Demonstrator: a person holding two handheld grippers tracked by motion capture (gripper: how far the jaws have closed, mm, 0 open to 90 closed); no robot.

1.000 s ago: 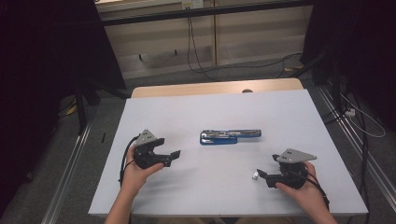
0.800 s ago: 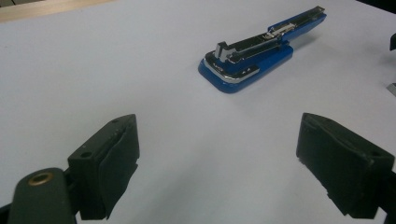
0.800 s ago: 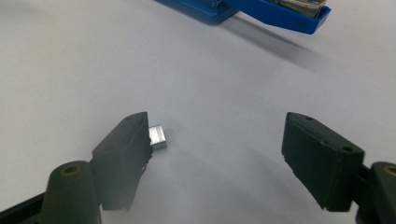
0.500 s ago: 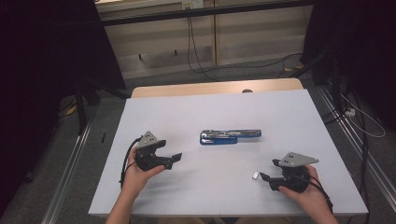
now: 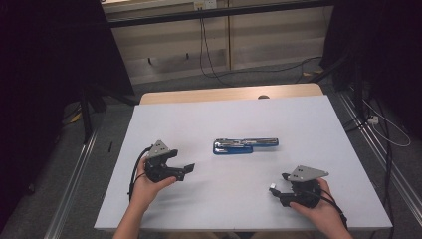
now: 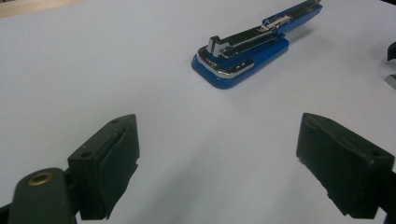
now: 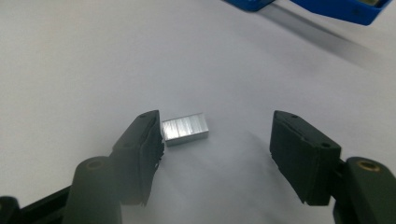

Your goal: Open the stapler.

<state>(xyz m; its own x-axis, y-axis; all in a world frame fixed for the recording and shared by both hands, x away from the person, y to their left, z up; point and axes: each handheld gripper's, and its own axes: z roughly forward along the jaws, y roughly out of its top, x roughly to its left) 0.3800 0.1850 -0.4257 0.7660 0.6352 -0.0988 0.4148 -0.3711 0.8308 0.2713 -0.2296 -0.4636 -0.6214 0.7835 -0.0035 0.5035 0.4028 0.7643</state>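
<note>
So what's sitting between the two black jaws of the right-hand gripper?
A small silver block of staples, lying on the white table beside one jaw, seen in the right gripper view. The right gripper has just been closing but doesn't yet clamp it.

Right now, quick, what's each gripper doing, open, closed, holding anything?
Left gripper: open, nothing between its jaws.
Right gripper: open, jaws just been closing around the block of staples; one pad is at the block, the other apart, not gripped.

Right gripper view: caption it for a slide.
Open right gripper closing around a staple strip on the white table.
</note>
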